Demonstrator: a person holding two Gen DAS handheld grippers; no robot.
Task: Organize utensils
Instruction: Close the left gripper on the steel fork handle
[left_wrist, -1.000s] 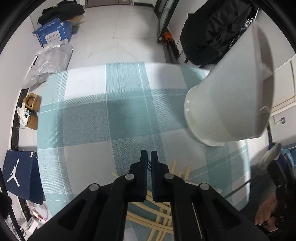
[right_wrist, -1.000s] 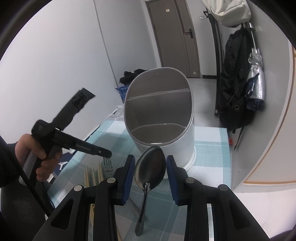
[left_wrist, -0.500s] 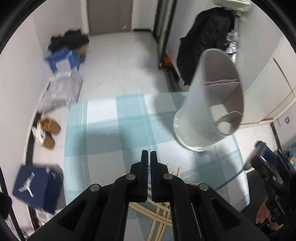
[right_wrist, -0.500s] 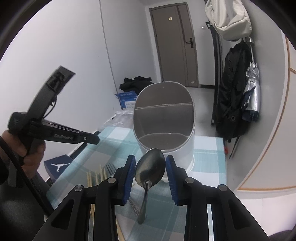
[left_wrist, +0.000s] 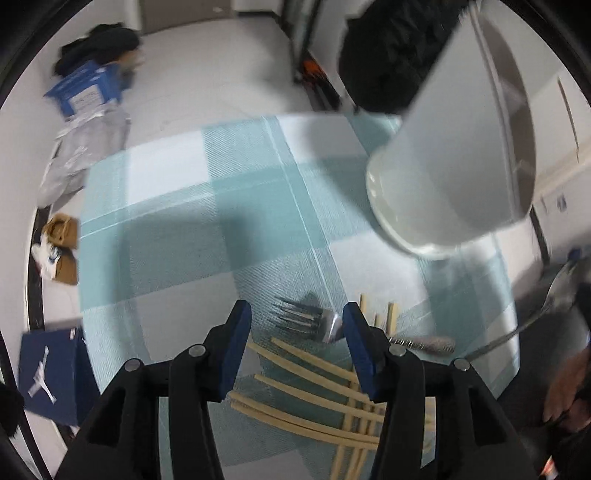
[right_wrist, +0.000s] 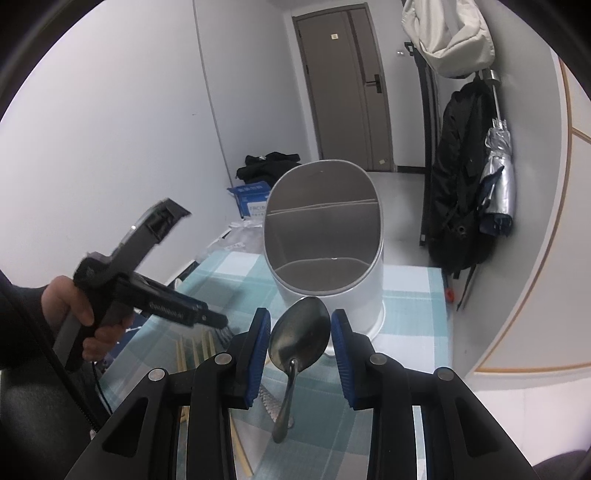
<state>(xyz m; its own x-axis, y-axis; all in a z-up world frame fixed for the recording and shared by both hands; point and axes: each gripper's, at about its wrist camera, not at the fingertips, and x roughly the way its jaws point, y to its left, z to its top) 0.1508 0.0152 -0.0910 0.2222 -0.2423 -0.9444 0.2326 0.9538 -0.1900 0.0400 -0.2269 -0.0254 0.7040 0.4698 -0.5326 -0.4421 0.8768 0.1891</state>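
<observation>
One fork (left_wrist: 306, 320), one spoon (right_wrist: 298, 339), one white holder (right_wrist: 325, 254), several chopsticks (left_wrist: 314, 391).

checked tablecloth (left_wrist: 177, 236), fork (left_wrist: 303, 317), chopsticks (left_wrist: 317, 387), caddy (left_wrist: 450, 177)

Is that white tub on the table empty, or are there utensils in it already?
Empty, as far as shows. The right wrist view looks into the white tub: both visible compartments are bare, though their bottoms are hidden.

Blue box (left_wrist: 86, 92), brown shoes (left_wrist: 62, 243) on floor; black coat (right_wrist: 458, 170), silver umbrella (right_wrist: 498, 177) hanging.
</observation>
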